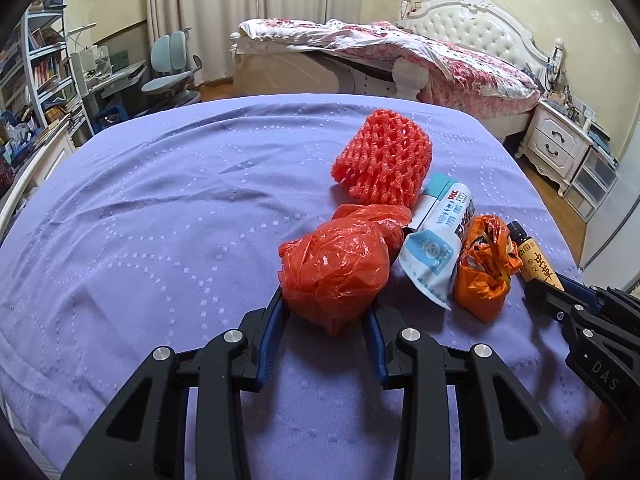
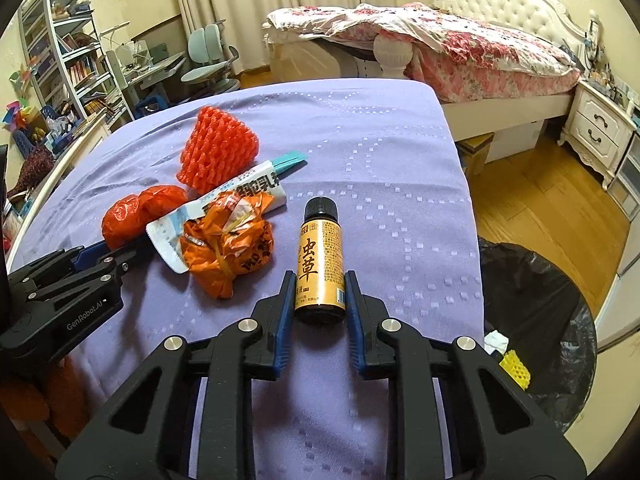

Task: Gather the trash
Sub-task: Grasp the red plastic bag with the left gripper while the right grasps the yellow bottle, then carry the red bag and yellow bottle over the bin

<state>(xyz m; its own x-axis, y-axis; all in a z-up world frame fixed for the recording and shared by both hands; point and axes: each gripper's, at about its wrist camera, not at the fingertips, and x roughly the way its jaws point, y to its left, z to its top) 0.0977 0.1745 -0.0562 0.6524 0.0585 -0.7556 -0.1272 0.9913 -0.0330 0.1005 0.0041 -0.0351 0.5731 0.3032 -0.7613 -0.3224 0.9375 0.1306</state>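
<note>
On the purple cloth (image 1: 160,220), my left gripper (image 1: 328,300) is shut on a crumpled red plastic bag (image 1: 336,264), one blue pad pressed into each side. My right gripper (image 2: 320,280) is shut on a small brown bottle with a gold label (image 2: 320,264), which lies on the cloth with its black cap pointing away. Between the two lie an orange wrapper bundle (image 2: 228,248) and a white-and-blue tube (image 2: 240,192). A red foam fruit net (image 1: 384,156) sits behind them.
A bin lined with a black bag (image 2: 536,304) stands off the table's right edge, with a yellow foam piece (image 2: 516,368) and white paper inside. Beyond the table are a bed (image 2: 480,52), a nightstand (image 2: 596,128) and a desk chair (image 1: 172,68).
</note>
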